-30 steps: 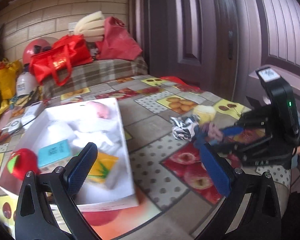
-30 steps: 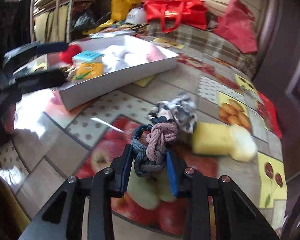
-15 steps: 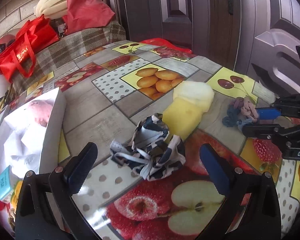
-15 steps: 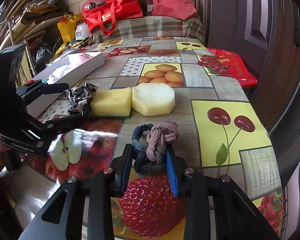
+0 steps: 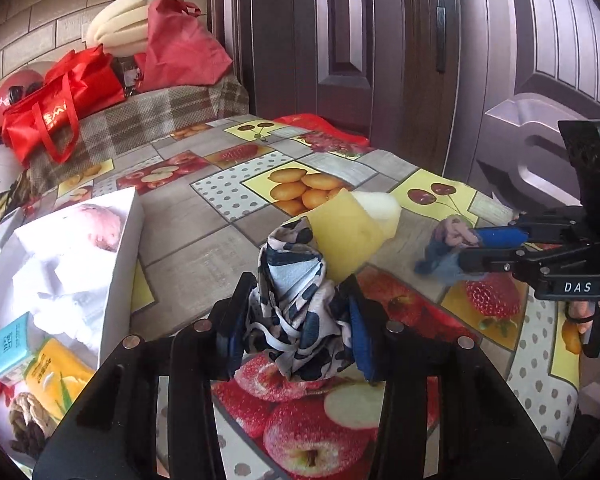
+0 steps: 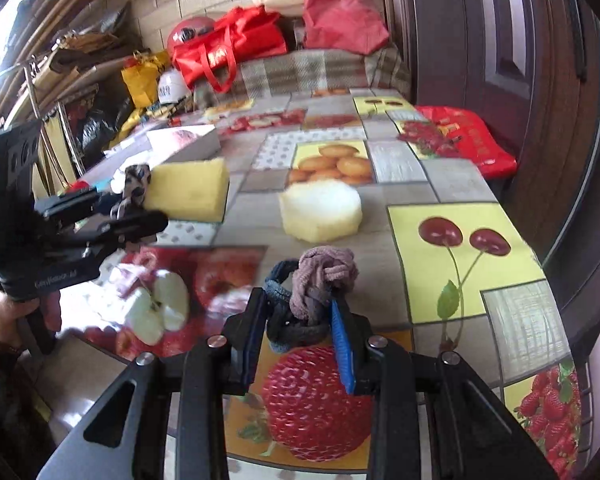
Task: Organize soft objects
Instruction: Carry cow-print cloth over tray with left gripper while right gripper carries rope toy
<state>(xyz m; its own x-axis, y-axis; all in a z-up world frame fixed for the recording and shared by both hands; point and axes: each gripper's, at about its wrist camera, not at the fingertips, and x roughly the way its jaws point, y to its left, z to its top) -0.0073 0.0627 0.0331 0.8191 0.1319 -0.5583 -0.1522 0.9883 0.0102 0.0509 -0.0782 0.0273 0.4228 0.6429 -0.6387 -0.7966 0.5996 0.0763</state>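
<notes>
Cow-print fabric (image 5: 296, 304), a crumpled black-and-white bundle, lies on the fruit-patterned tabletop (image 5: 204, 240) just in front of a yellow sponge (image 5: 344, 236), and the left hand-held gripper (image 5: 296, 320) is closing its jaws around it, the blue pads (image 5: 360, 336) already pressing into the folds on both sides. To do this pick well, let the jaws finish closing until the cloth is bunched firmly, since loose fabric tends to slip out in loops; a lift made too soon would probably leave a trailing edge dragging on the sponge that touches it. Lift straight up first, clear of the sponge, then carry the bundle left to the white box (image 5: 116, 256), where other soft items already lie.

The right hand-held gripper (image 6: 300, 316) is clenched on a knot of braided hair ties (image 6: 312, 292), pink and dark blue, held low over the tabletop near a pale round sponge (image 6: 320, 216). It should keep that grip steady and stay apart from the left one so the two do not collide on the way to the box.
</notes>
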